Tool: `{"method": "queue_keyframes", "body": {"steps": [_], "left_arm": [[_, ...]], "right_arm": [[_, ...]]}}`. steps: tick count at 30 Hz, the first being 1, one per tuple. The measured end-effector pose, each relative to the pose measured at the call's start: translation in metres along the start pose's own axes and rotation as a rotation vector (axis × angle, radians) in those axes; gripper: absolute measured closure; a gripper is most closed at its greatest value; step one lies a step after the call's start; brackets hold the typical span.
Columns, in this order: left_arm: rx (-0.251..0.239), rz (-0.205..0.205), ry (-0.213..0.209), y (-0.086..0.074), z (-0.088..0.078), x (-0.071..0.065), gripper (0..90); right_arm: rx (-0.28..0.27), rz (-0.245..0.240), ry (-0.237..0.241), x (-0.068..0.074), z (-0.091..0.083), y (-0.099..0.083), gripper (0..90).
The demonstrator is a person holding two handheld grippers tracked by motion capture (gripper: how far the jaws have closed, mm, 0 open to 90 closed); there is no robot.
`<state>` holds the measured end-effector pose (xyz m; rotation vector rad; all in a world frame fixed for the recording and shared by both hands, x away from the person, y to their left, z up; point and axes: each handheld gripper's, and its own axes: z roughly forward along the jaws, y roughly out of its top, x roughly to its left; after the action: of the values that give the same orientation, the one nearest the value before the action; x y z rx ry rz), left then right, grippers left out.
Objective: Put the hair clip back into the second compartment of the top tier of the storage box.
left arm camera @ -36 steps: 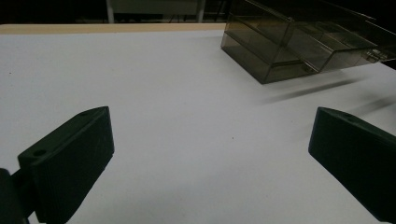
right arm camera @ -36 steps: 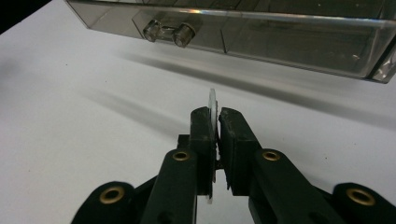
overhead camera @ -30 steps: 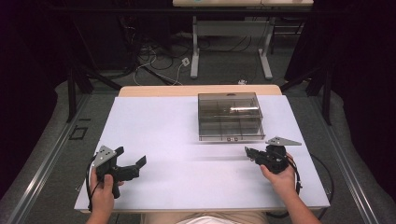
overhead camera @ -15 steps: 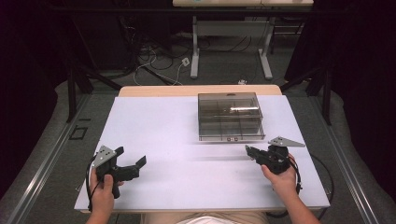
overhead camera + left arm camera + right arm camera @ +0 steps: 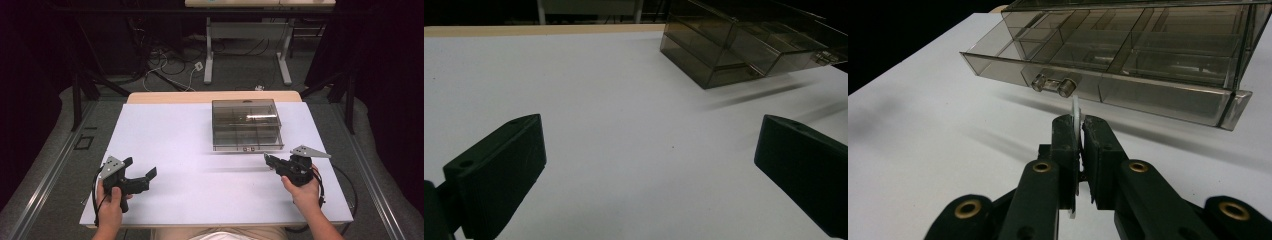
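Observation:
A smoky see-through compartment box (image 5: 245,125) stands on the white table (image 5: 190,135), right of centre. Its lower drawer (image 5: 1108,60) has a small clear handle (image 5: 1053,85) and sits pulled out a little. My right gripper (image 5: 266,159) hovers just in front of the box, pointing left. It is shut on a thin pale flat piece (image 5: 1076,107) that stands on edge between the jaws of that gripper (image 5: 1077,122), a short way before the handle. My left gripper (image 5: 139,167) is held low at the front left, open, and in its own view this gripper (image 5: 651,165) has nothing between its fingers (image 5: 499,170).
The box (image 5: 744,45) lies far off to the upper right in the left gripper view. Beyond the table's wooden far edge (image 5: 210,96) are desk legs (image 5: 210,55) and cables on the floor (image 5: 170,70). A cable (image 5: 345,185) loops beside the right hand.
The right gripper has shifted slightly near the box front, still shut on the flat piece. The left gripper has not moved.

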<state>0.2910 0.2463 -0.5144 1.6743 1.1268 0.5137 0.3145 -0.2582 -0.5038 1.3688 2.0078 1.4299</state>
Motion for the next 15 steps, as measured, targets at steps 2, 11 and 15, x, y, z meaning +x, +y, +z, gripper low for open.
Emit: {"method": "queue_keyframes", "body": {"steps": [2,11,15], "left_arm": [[-0.001,-0.003,-0.001,-0.0001,0.0001,-0.0002,0.4],[0.002,-0.003,-0.002,-0.0002,0.0003,-0.0003,0.4],[0.003,0.001,-0.001,-0.0001,0.0002,-0.0002,0.4]], "right_arm": [[-0.002,0.004,0.002,0.0006,-0.0010,0.0015,83.8],[-0.005,-0.006,0.020,0.0066,-0.0043,0.0081,83.8],[-0.013,-0.014,0.023,0.0096,-0.0056,0.0102,83.7]]}}
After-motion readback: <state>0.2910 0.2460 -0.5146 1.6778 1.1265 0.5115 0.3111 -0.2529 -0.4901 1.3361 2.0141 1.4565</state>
